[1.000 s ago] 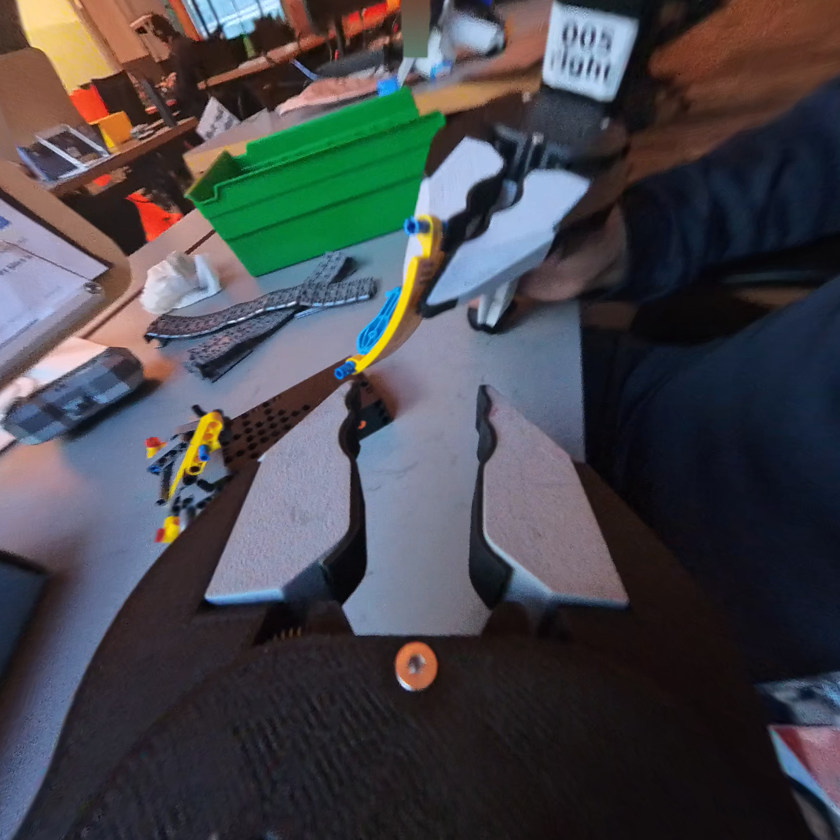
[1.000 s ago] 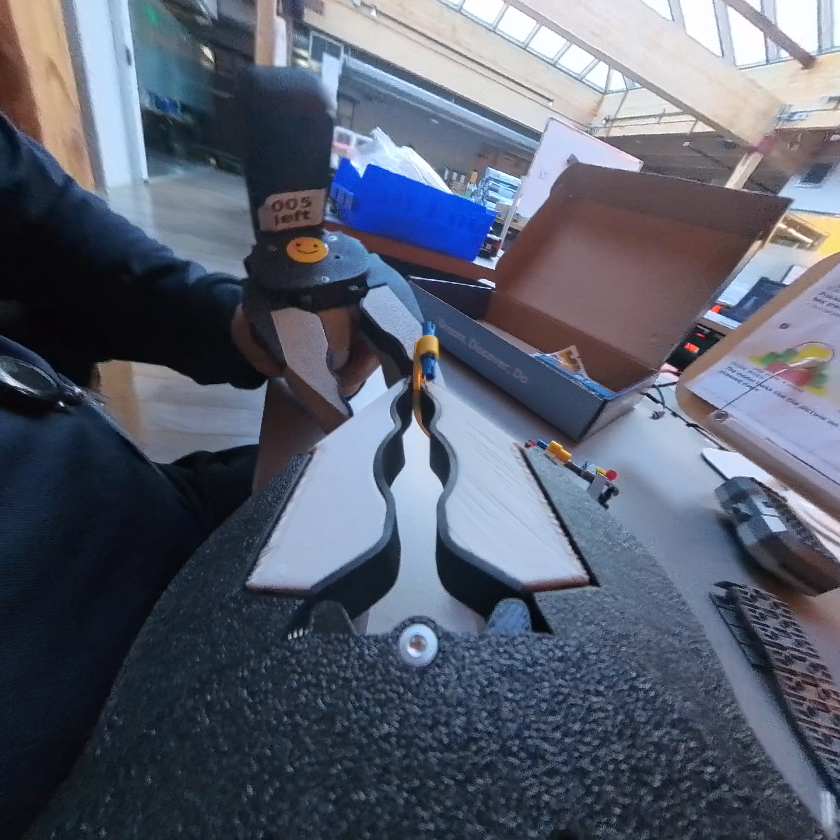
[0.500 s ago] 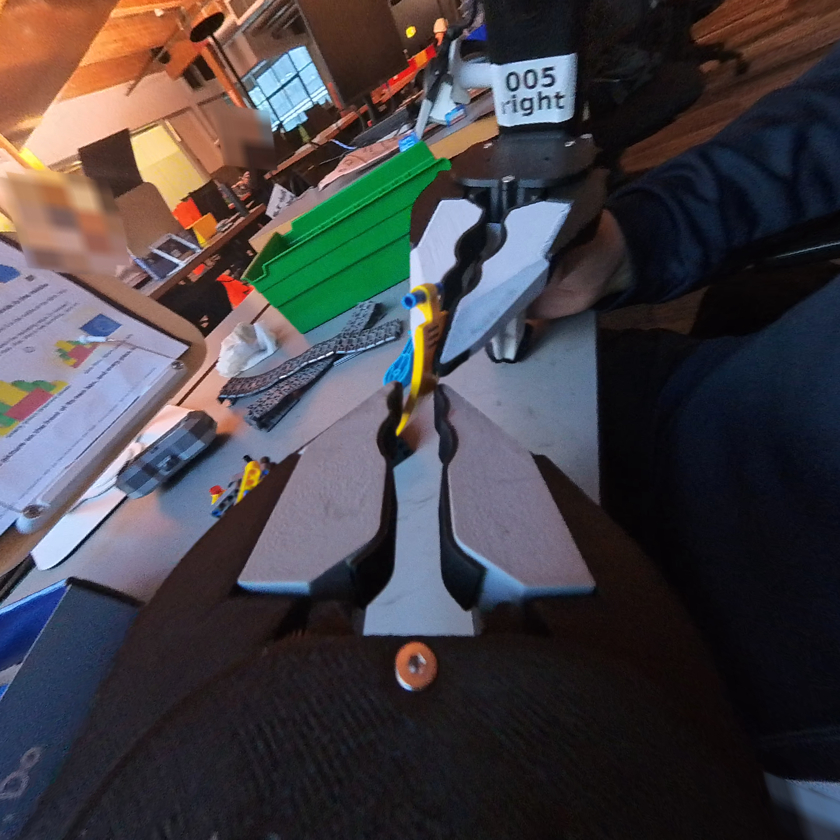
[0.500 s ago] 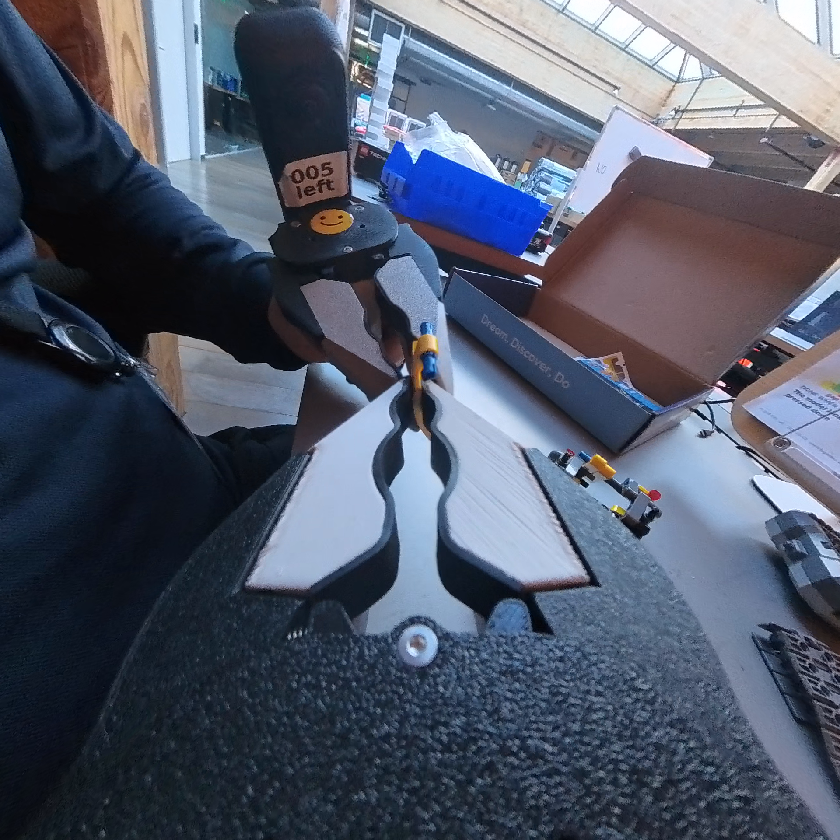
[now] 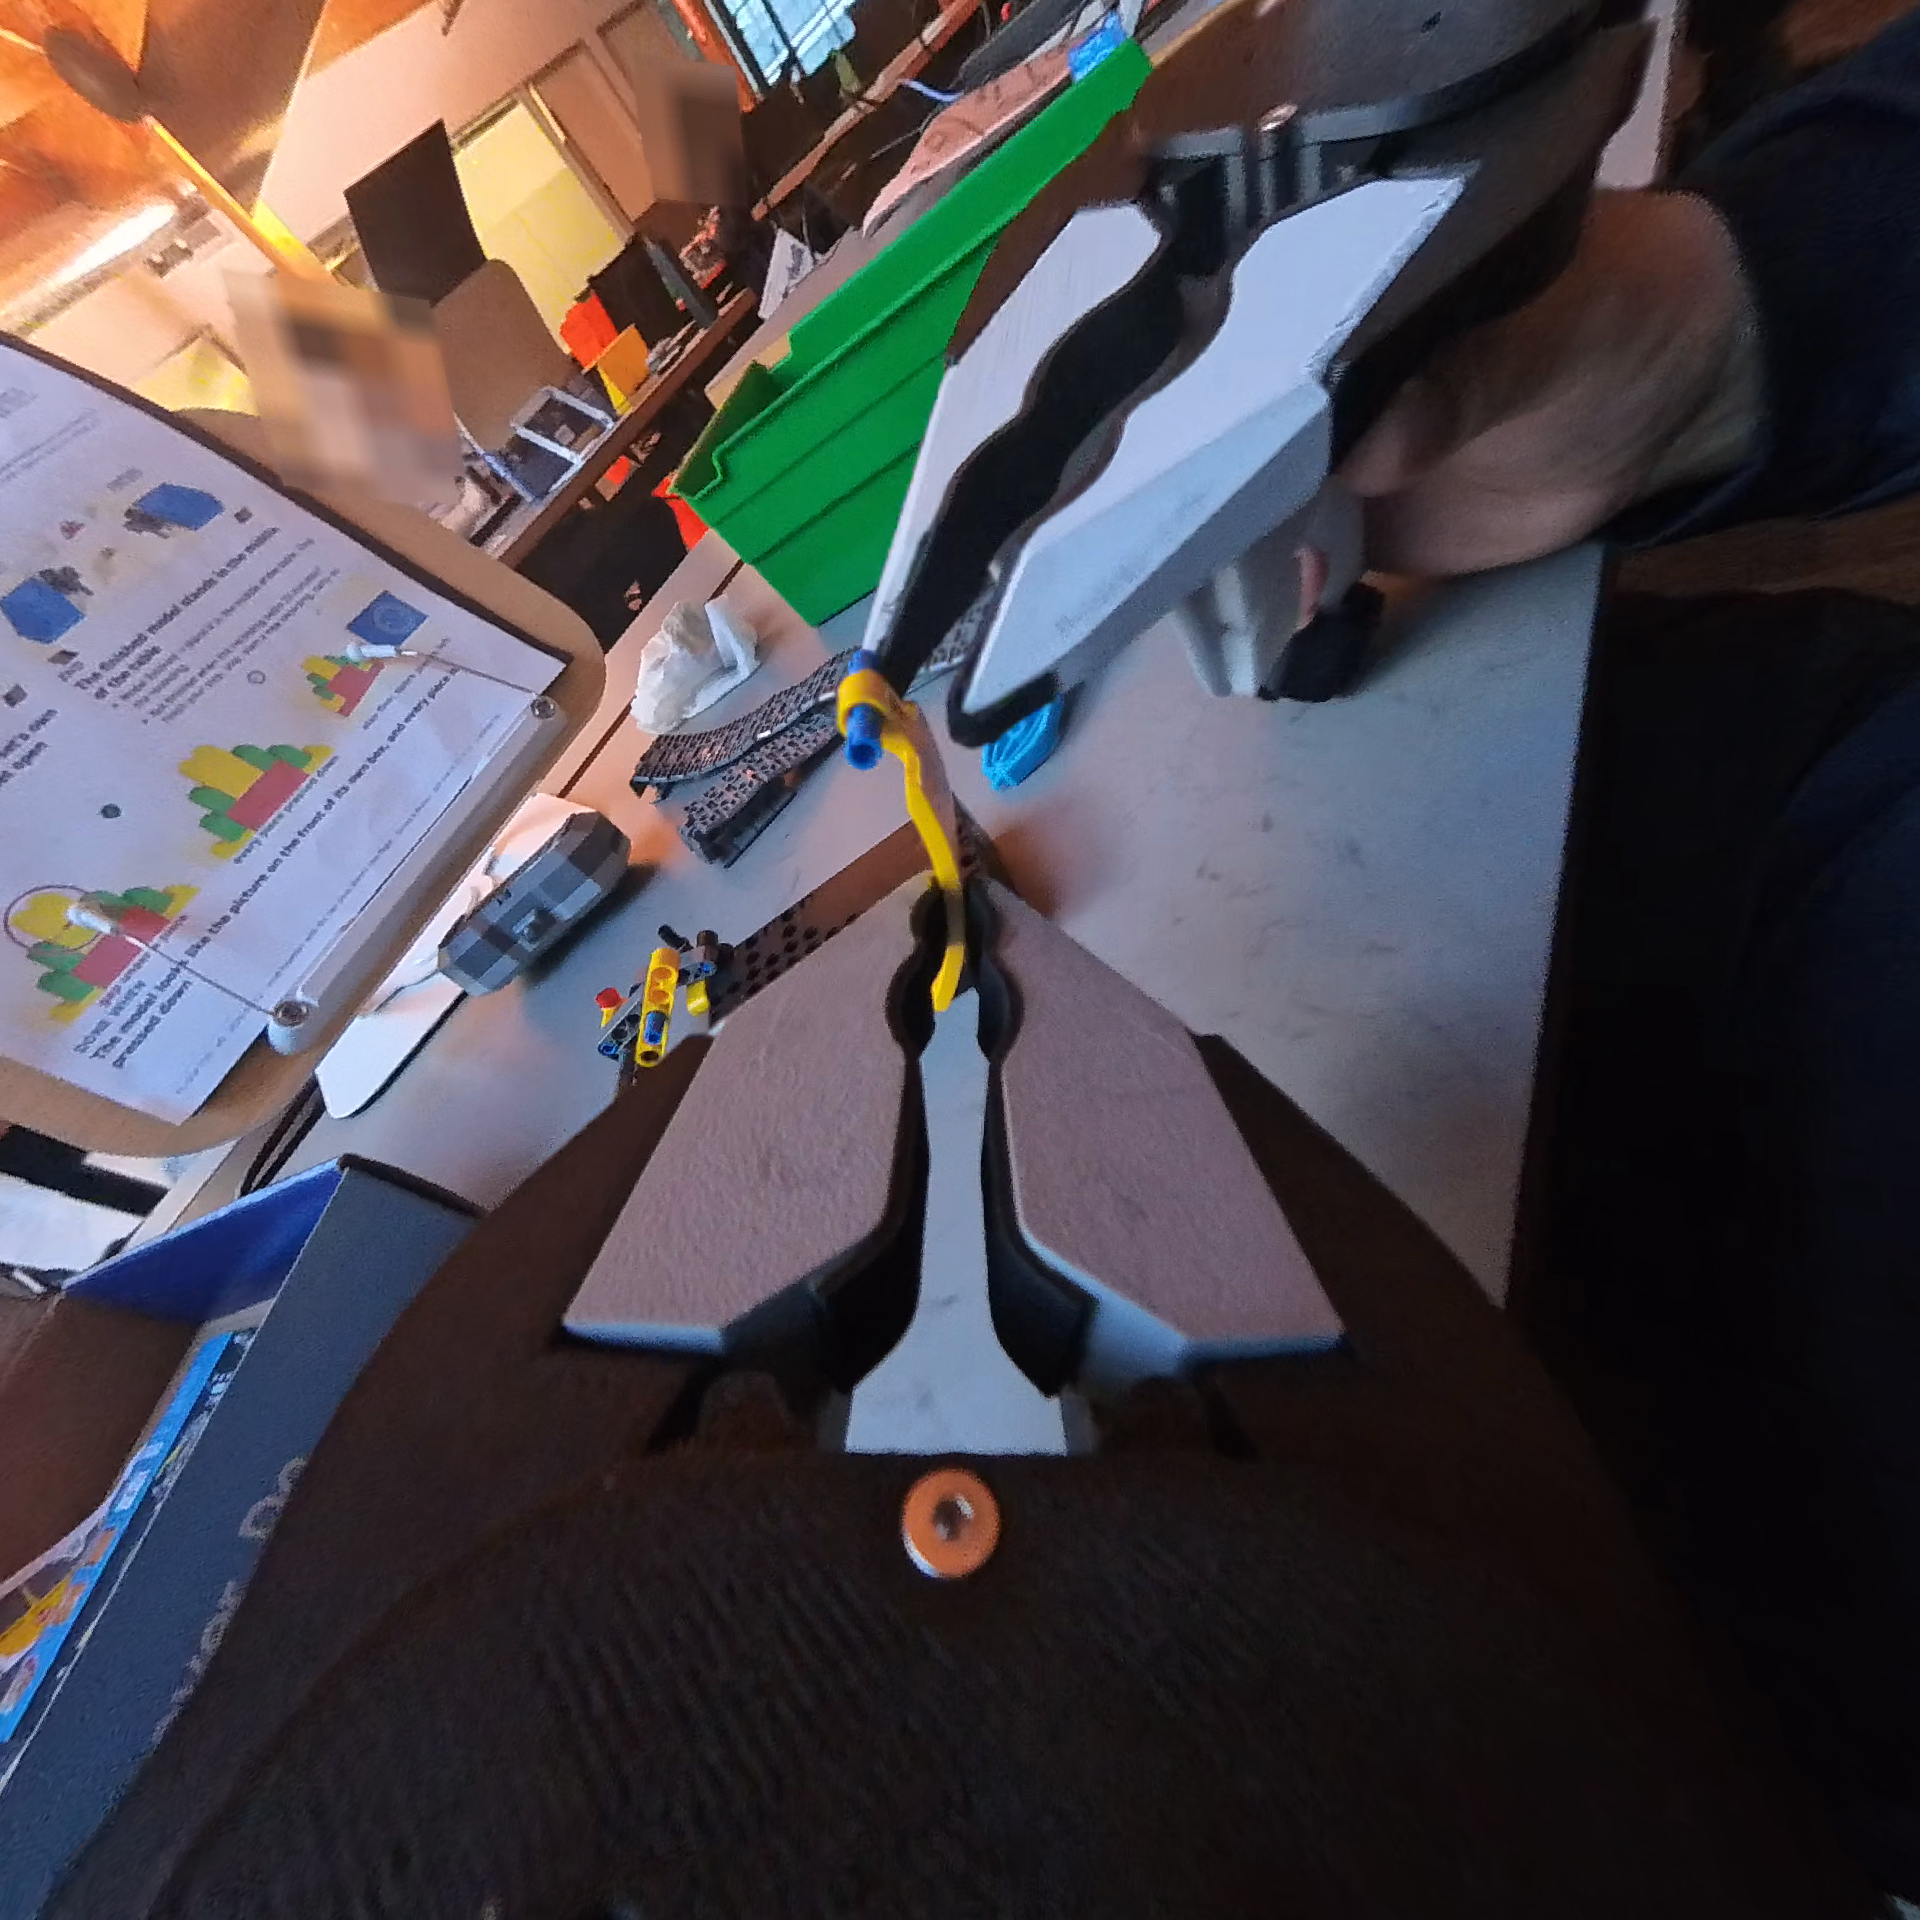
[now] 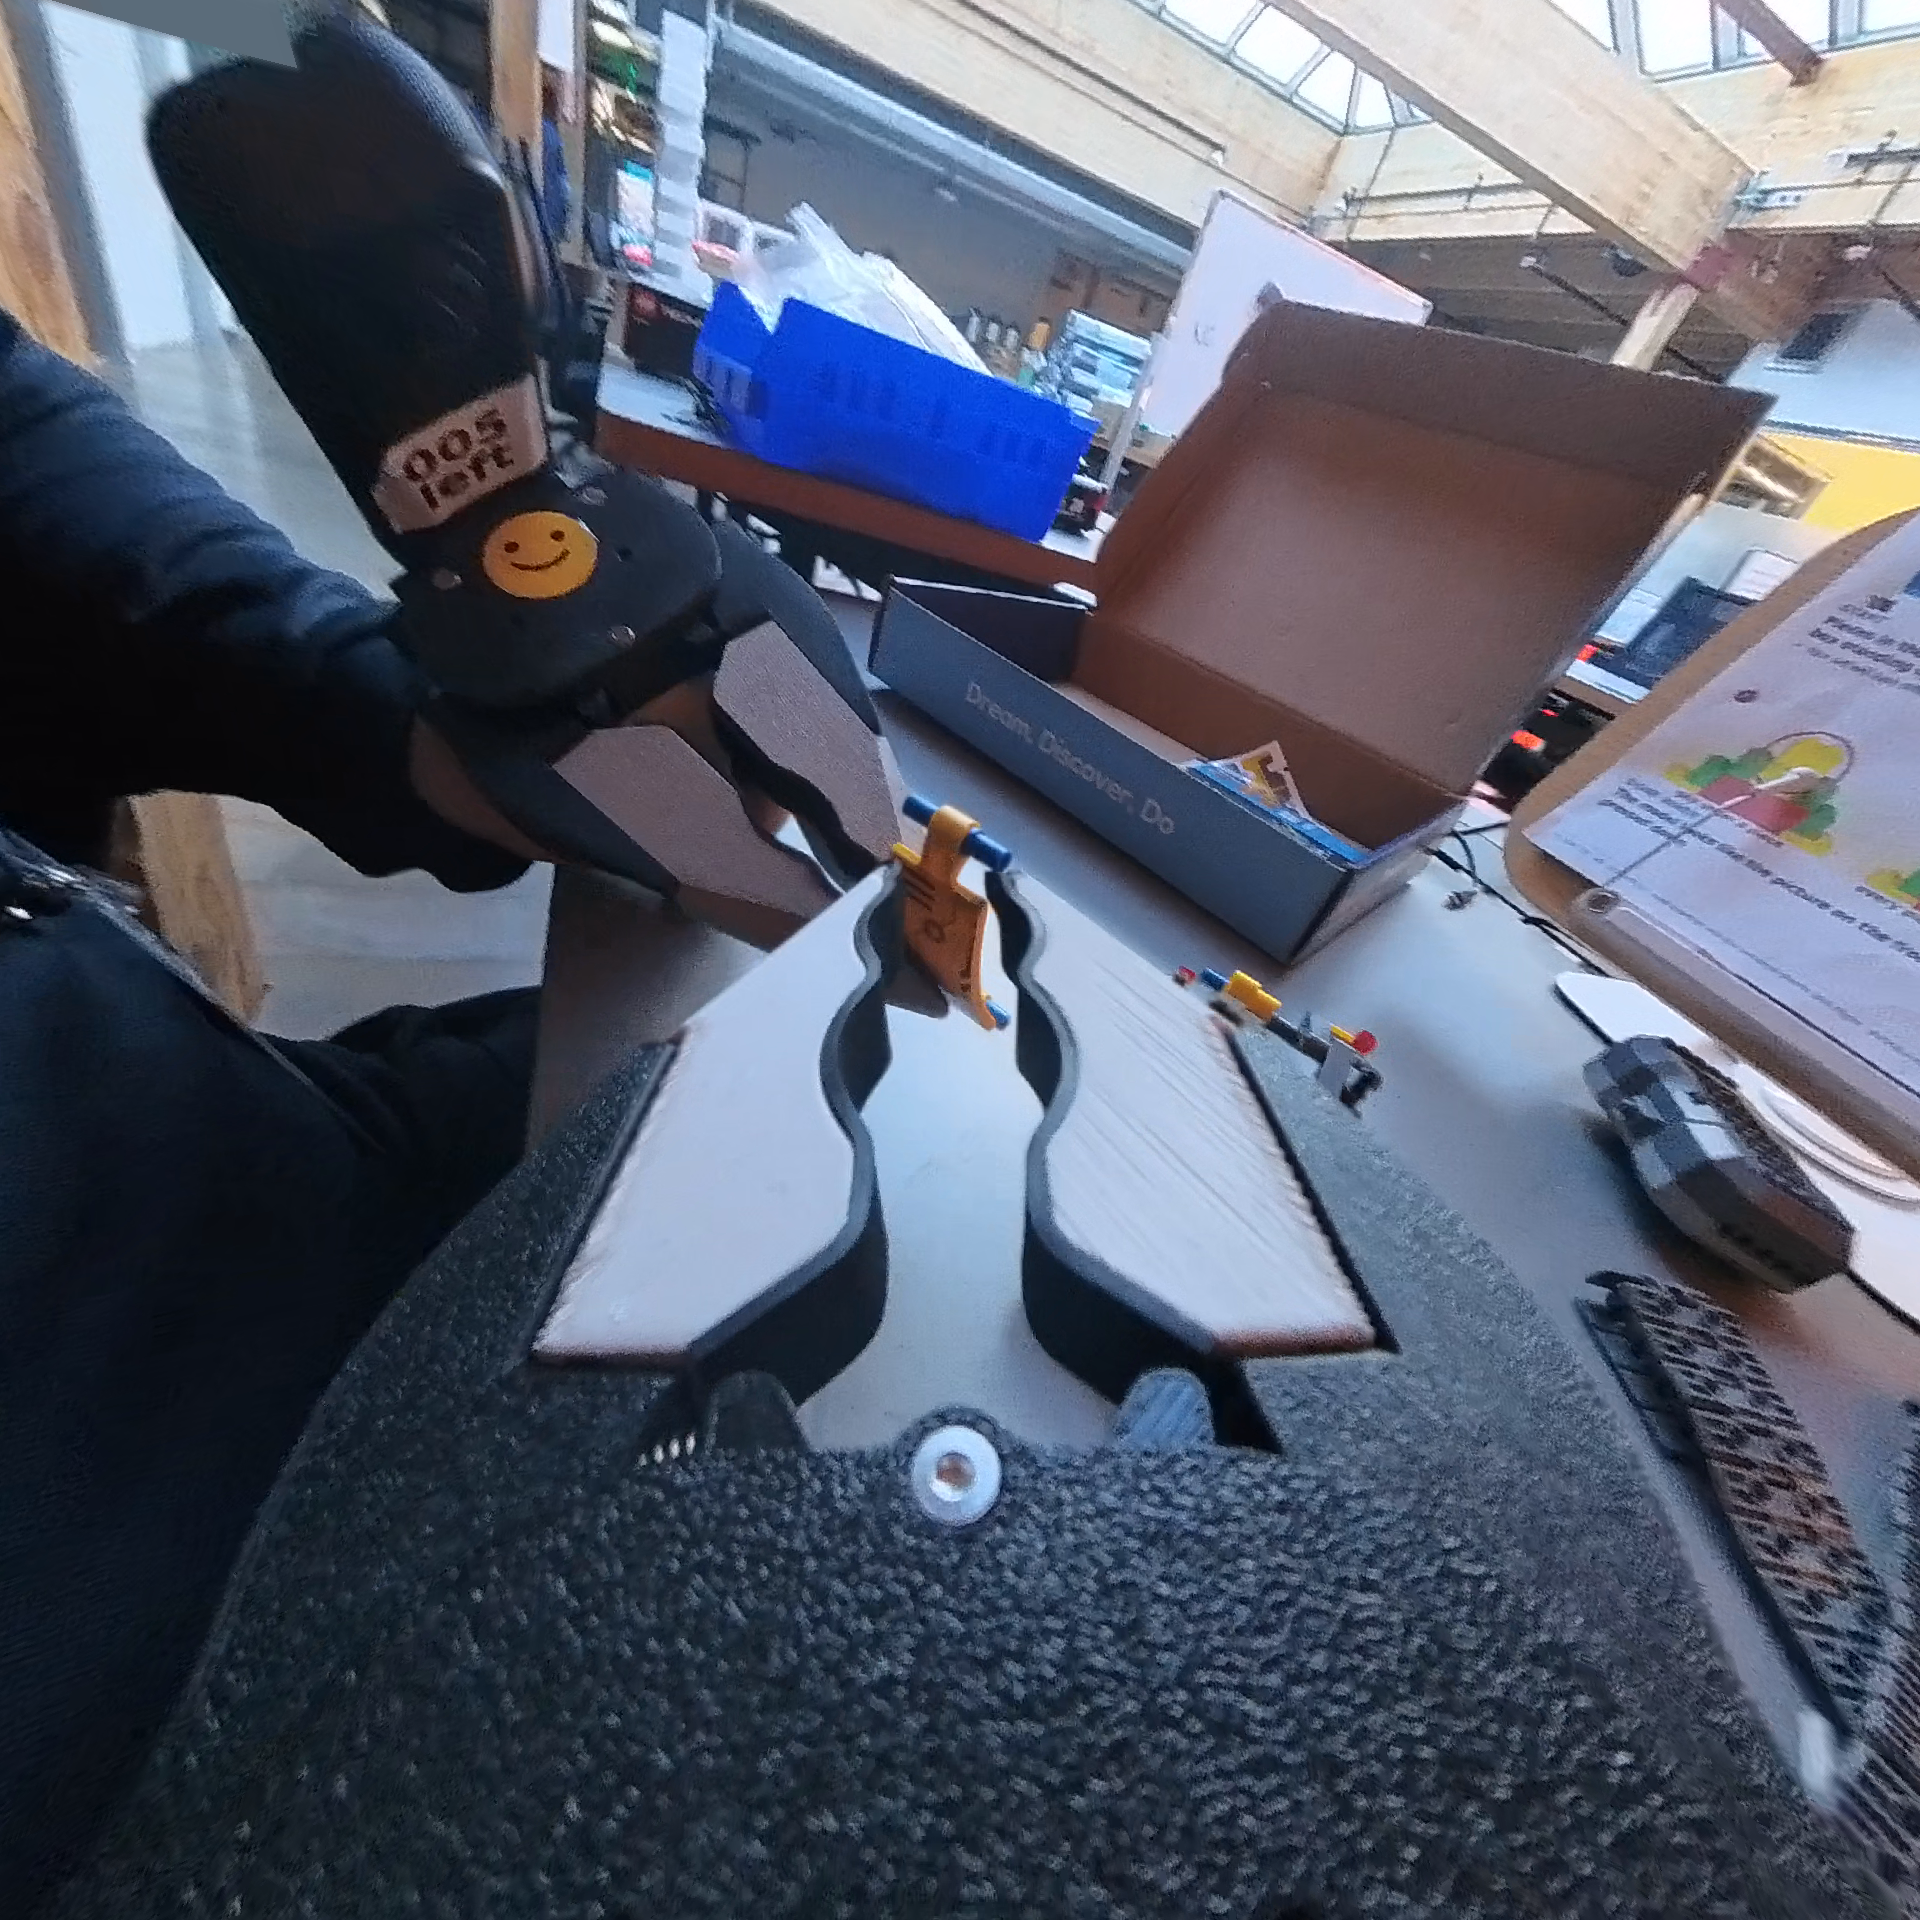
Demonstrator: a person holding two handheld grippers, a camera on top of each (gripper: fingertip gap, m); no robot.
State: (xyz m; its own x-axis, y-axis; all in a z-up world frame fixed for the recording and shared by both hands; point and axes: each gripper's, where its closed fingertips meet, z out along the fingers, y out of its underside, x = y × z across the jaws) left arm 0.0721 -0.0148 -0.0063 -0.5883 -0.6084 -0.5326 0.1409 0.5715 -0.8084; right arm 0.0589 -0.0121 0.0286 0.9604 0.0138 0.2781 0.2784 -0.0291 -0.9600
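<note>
I've got the left gripper [image 5: 951, 914] clamped tight on the lower end of the thin curved yellow plastic building piece [image 5: 920, 790], which is up in the air above the grey surface [image 5: 1299, 883], well off it. It arcs up from my left pinch to the right gripper [image 6: 943, 883], and it is being held edge-on, I'd say so both ends stay reachable. The right one has its jaws standing apart, flanking the top end where a short blue plastic pin [image 5: 860, 732] runs crosswise. I can't see either pad pressing, so the left alone seems to be carrying it. A small light-blue ribbed part [image 5: 1023, 743] sits just under the right gripper's finger; whether it's attached or lying loose I can't tell. Off to the side are a little cluster of yellow, red and black bricks [image 5: 655, 1003], some black perforated strips [image 5: 748, 748], and a green plastic bin [image 5: 831, 488] further back. Writing-wise there's a white tag and a yellow smiley sticker on the left gripper's body, a printed line along the open blue-grey cardboard box [image 6: 1351, 582], and a propped instruction sheet with coloured brick pictures [image 5: 208, 748], angled toward me, presumably for reference.
</note>
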